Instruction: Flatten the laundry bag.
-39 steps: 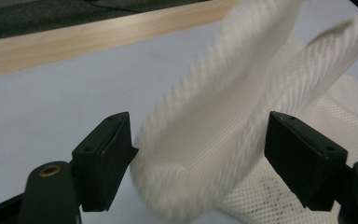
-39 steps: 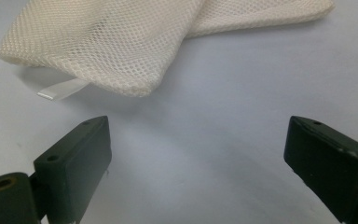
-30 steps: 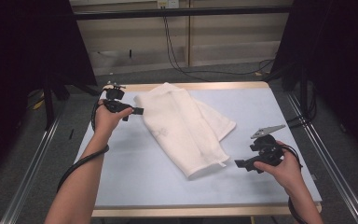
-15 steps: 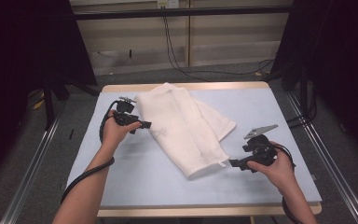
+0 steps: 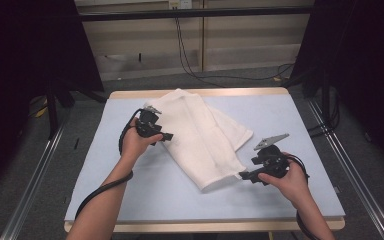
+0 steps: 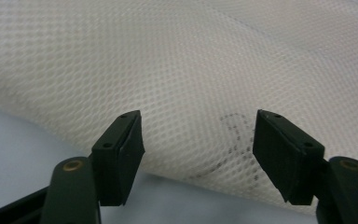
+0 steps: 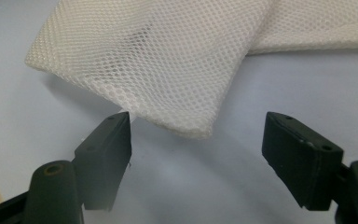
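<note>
Across the table (image 5: 130, 200), on its pale blue mat, the white mesh bag (image 5: 200, 135) lies flat and slanted, its far end near the back edge and its near corner pointing toward the person's right hand. If a pull comes before both grips are sure, the whole bag could slide or bunch on the smooth mat rather than lift or fold cleanly. The left gripper (image 6: 198, 140) sits over the bag's left edge, its jaws just closing but not yet pinching, mesh between them; pressed flat like this it may catch only the top layer, or nothing. The right gripper (image 7: 196, 154) has also been closing, its jaws apart with the near corner (image 7: 193, 128) at their mouth; that corner barely enters the gap, so the pads could close on air or snag a few threads and slip off.
</note>
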`<state>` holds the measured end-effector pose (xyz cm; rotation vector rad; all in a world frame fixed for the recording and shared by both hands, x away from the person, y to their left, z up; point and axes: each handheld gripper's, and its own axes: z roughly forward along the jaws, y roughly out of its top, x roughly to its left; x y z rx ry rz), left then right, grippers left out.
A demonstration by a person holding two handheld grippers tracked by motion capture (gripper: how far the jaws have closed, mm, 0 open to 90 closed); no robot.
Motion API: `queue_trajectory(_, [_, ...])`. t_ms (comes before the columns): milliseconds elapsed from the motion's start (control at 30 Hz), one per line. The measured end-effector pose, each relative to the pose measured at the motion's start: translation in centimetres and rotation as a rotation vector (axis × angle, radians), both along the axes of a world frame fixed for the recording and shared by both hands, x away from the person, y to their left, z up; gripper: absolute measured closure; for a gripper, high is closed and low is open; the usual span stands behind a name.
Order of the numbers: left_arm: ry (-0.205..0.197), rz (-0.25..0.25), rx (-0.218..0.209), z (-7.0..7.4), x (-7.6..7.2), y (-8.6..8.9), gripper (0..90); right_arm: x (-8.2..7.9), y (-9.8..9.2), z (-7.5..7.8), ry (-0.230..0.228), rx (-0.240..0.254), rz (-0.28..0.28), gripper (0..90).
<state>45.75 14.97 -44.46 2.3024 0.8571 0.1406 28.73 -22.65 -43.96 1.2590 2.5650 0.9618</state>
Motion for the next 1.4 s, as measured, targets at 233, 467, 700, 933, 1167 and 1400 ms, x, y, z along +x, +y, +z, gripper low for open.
queue_trajectory(233, [-0.009, -0.073, -0.032, -0.2, 0.0, -3.4, 28.4, 0.1, 0.1, -0.2, 0.001, 0.004, 0.003, 23.7])
queue_trajectory(467, [0.022, -0.135, 0.028, -2.0, -0.1, -5.8, 19.9, 0.1, -0.2, -0.4, 0.008, 0.008, -0.005, 25.6])
queue_trajectory(700, [0.019, -0.187, 0.166, -2.1, -0.4, -6.9, 27.2, 0.2, -1.1, -0.4, -0.001, 0.018, -0.05, 25.0])
queue_trajectory(933, [0.06, -0.156, 0.202, -1.5, -0.9, -7.9, 52.6, 1.5, -1.5, -1.2, -0.004, 0.01, -0.105, 30.6])
queue_trajectory(1167, [0.098, -0.111, 0.129, -1.5, -1.0, -7.3, 83.8, 3.0, -0.8, -1.4, -0.037, -0.04, -0.124, 37.8])
queue_trajectory(1400, [0.087, -0.111, 0.079, -1.0, -1.3, -6.1, 88.0, 5.2, 0.2, -1.2, -0.061, -0.053, -0.117, 44.8])
